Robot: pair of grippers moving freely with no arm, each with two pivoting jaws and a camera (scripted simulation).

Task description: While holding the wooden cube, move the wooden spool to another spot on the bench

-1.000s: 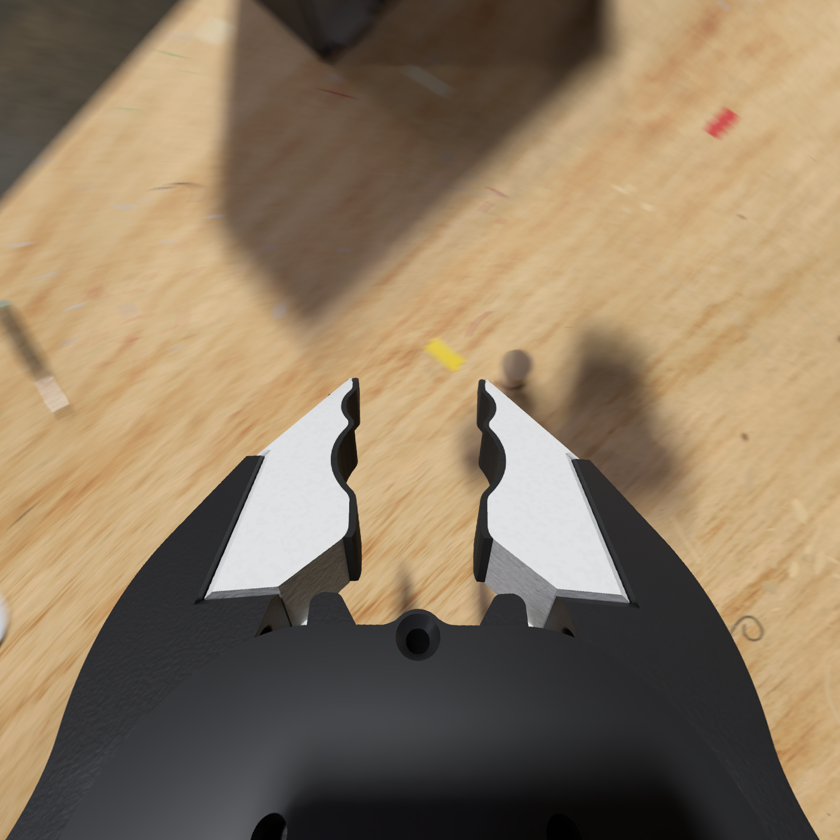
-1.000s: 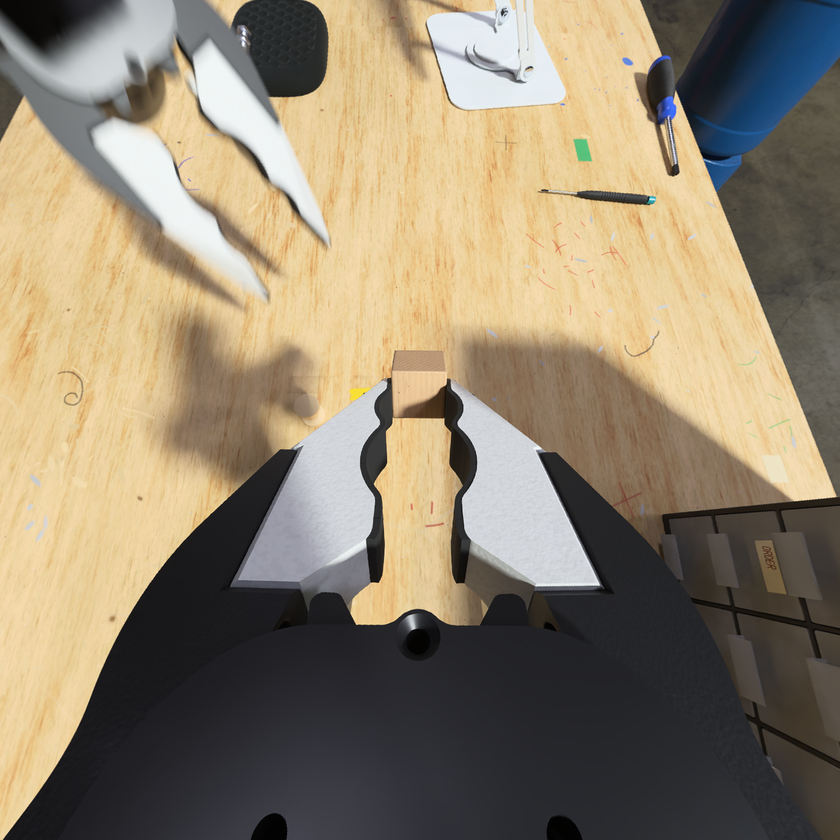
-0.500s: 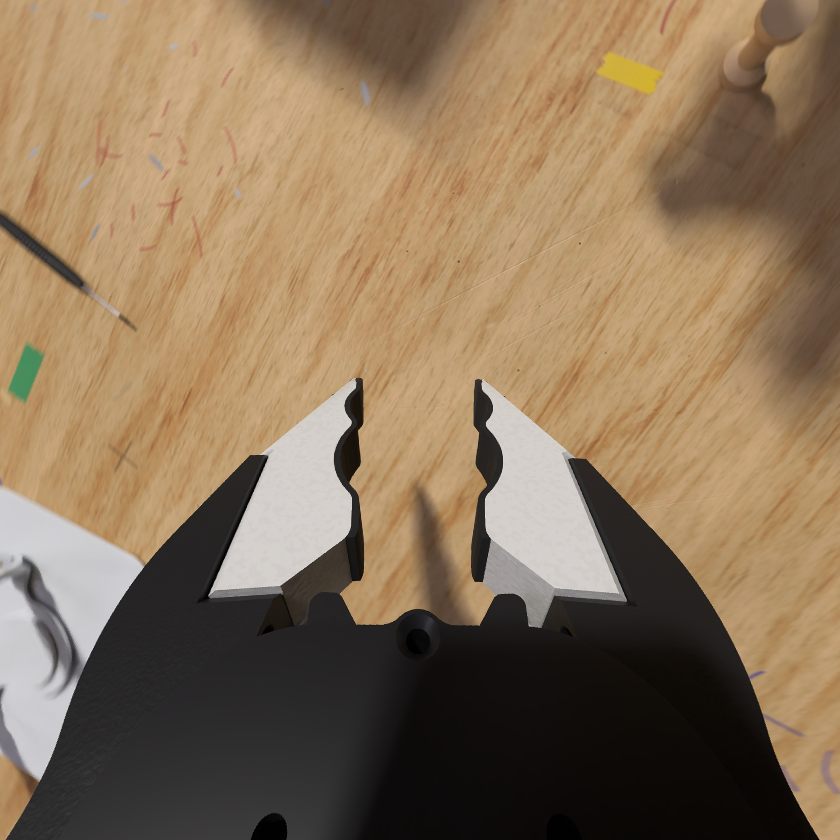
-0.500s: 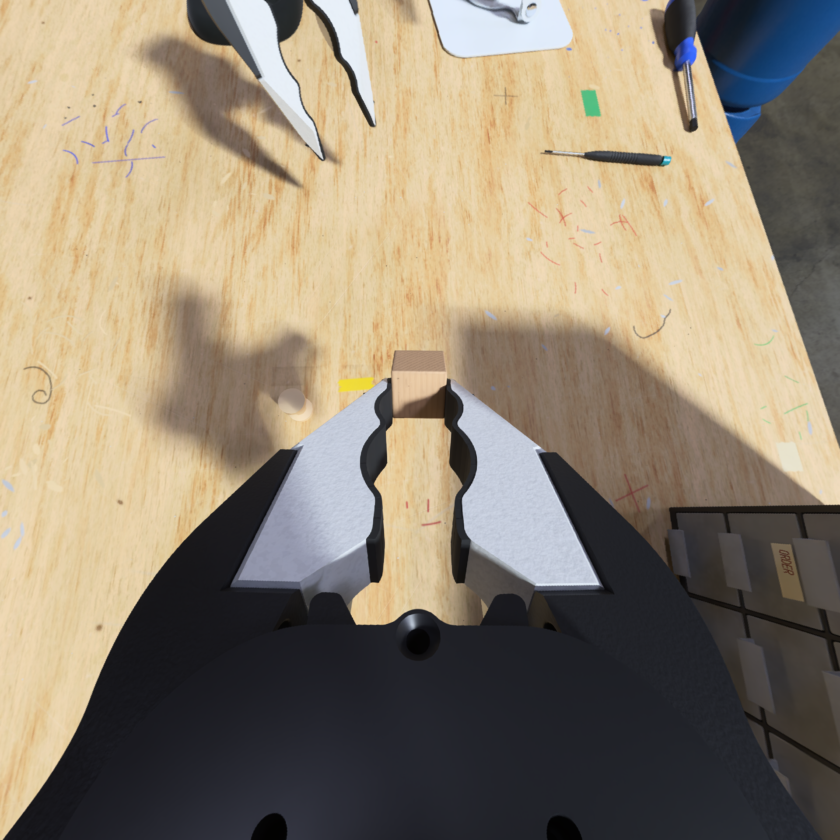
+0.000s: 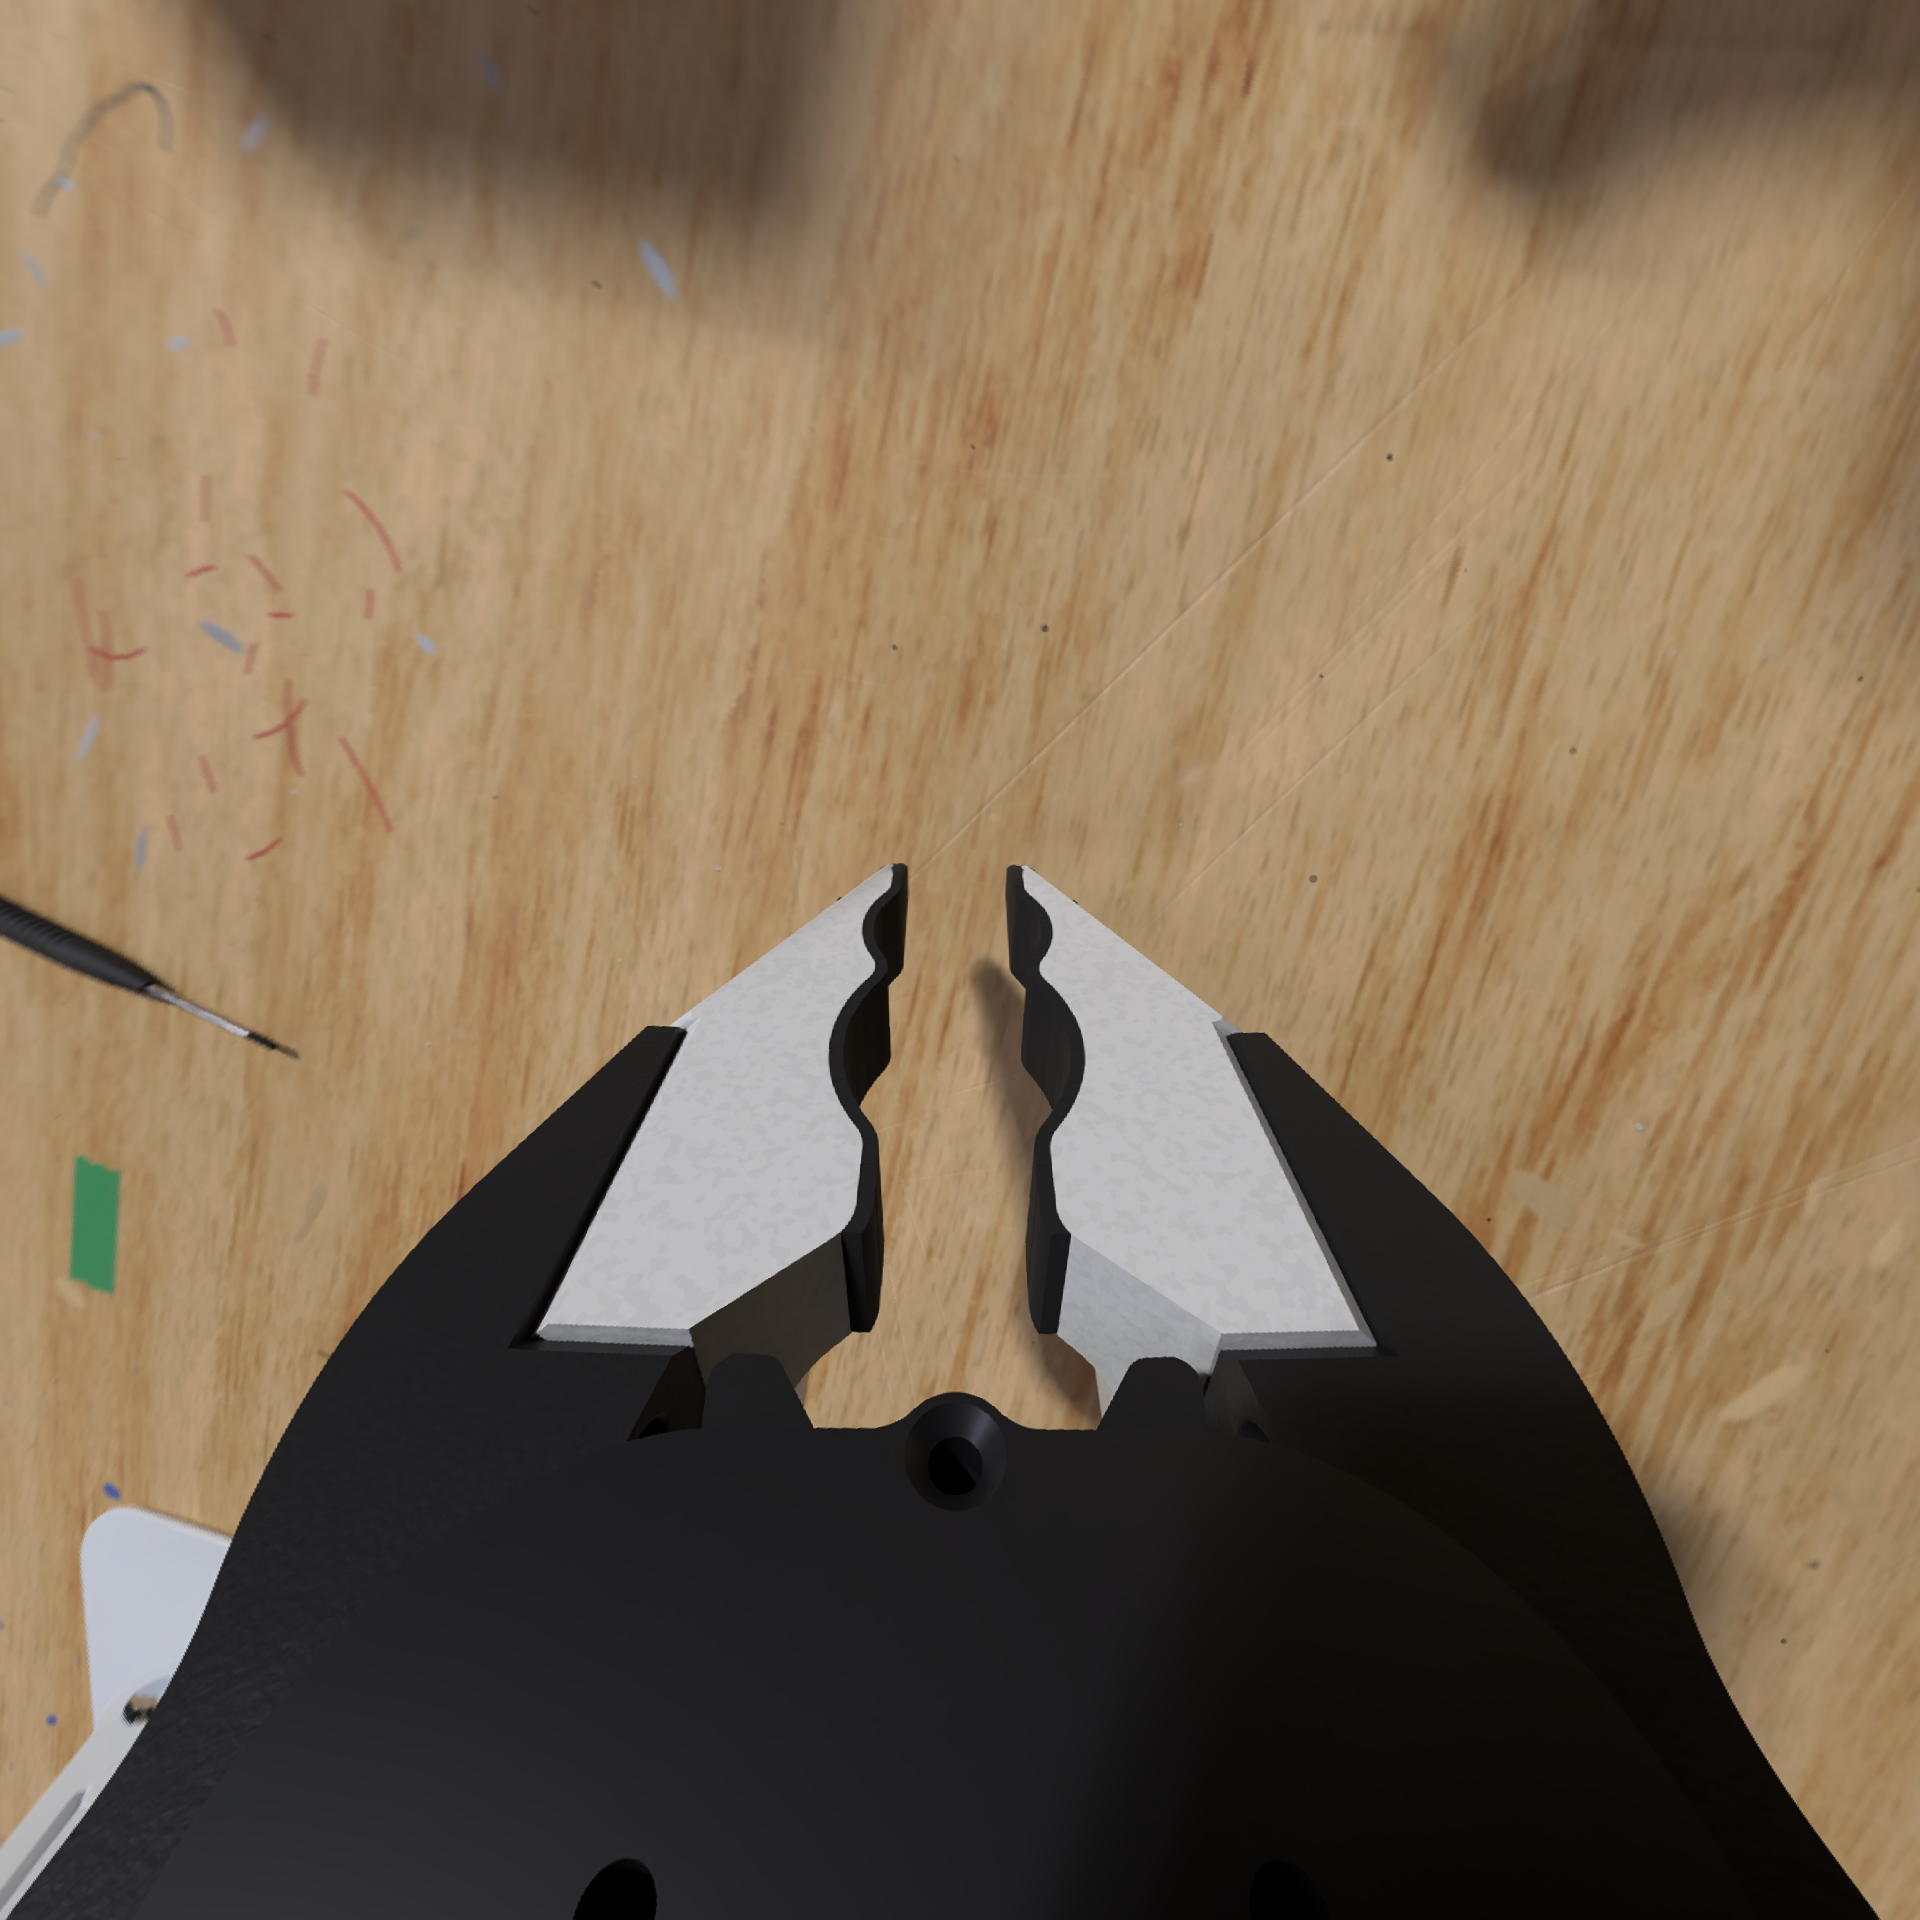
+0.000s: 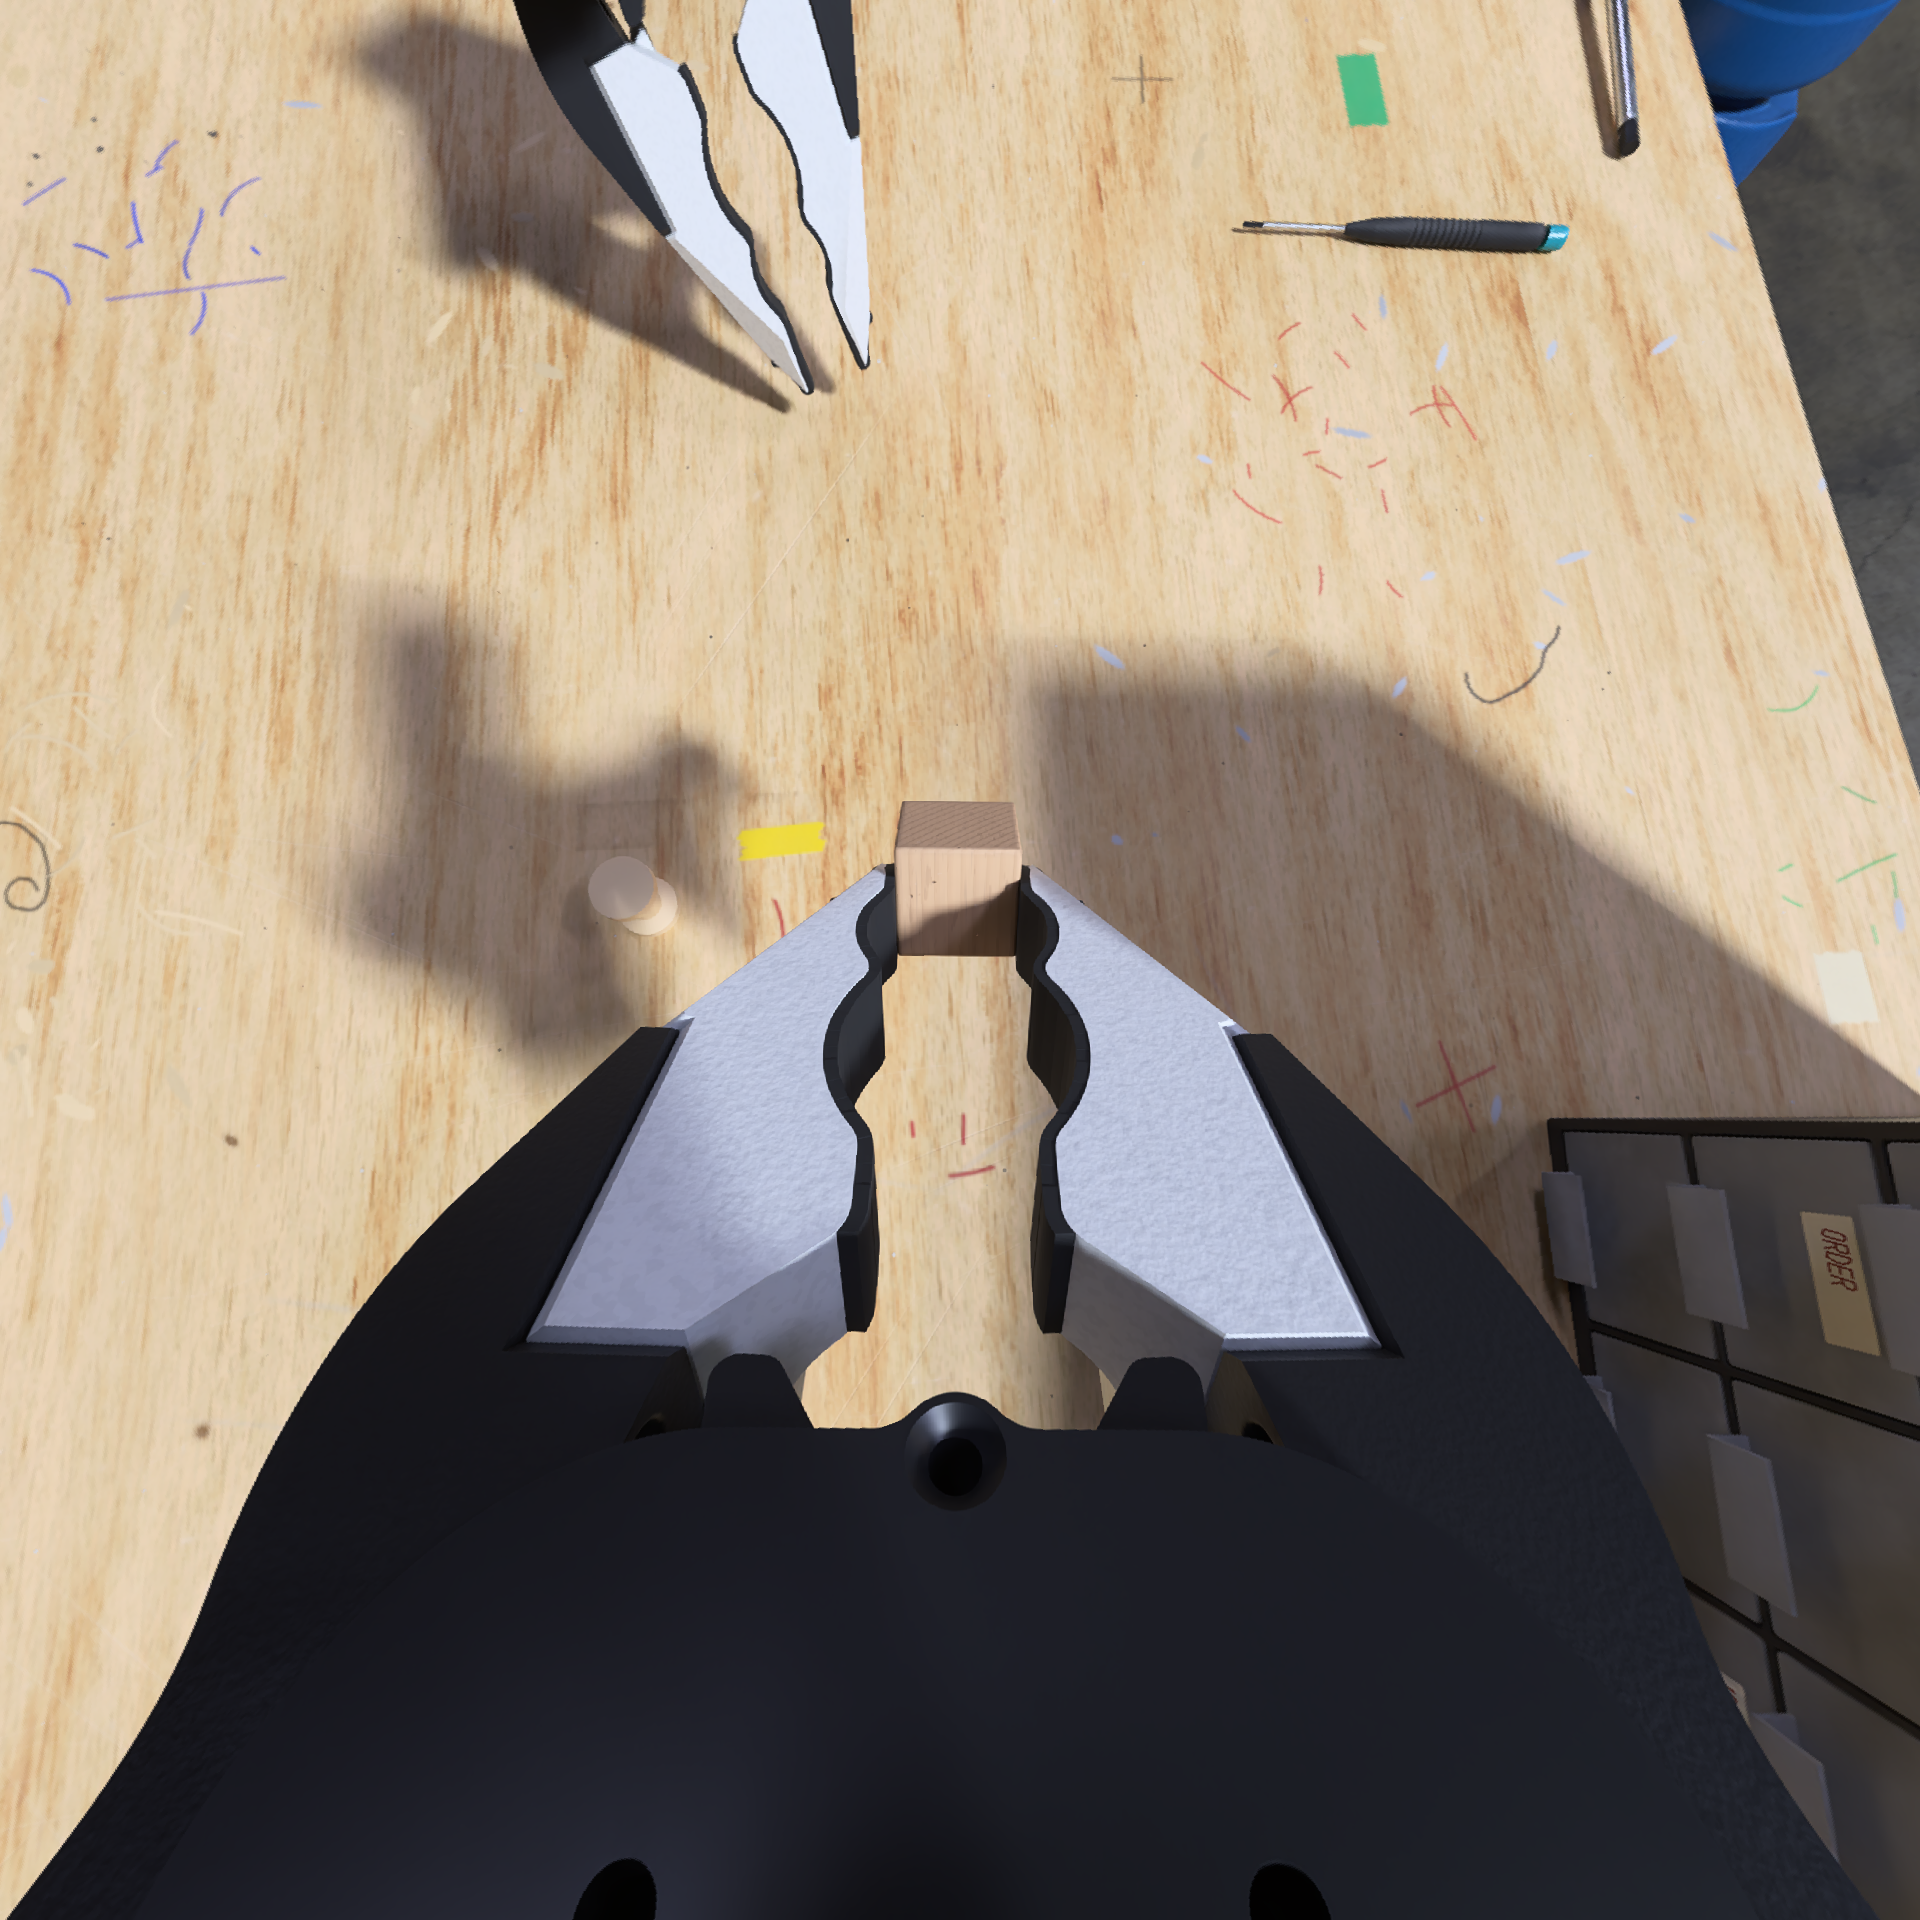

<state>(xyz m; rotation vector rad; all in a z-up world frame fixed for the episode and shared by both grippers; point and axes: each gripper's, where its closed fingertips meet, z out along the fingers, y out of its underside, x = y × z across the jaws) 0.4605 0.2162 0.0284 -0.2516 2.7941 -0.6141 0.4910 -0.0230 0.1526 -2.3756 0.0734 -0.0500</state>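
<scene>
My right gripper [image 6: 958, 883] is shut on the wooden cube [image 6: 956, 878], held at the fingertips just above the bench [image 6: 416, 1195]. The small wooden spool [image 6: 634, 899] stands on the bench left of the cube, in shadow. My left gripper [image 5: 956, 873] is empty, its jaws narrowed to a small gap, over bare bench [image 5: 1351, 520]. It also shows in the right wrist view [image 6: 834, 374], hovering far beyond the spool and pointing down. The spool and the cube are out of the left wrist view.
A black precision screwdriver [image 6: 1434, 234] lies at the far right, also in the left wrist view [image 5: 135, 971]. Green tape [image 6: 1361, 88] and yellow tape [image 6: 781, 840] are stuck to the bench. A grey drawer cabinet [image 6: 1766, 1351] stands near right. A white plate [image 5: 135, 1600] lies low left.
My left gripper swung away from the spool, which left its view, and its jaws narrowed. My right gripper kept its hold on the cube and moved slightly forward.
</scene>
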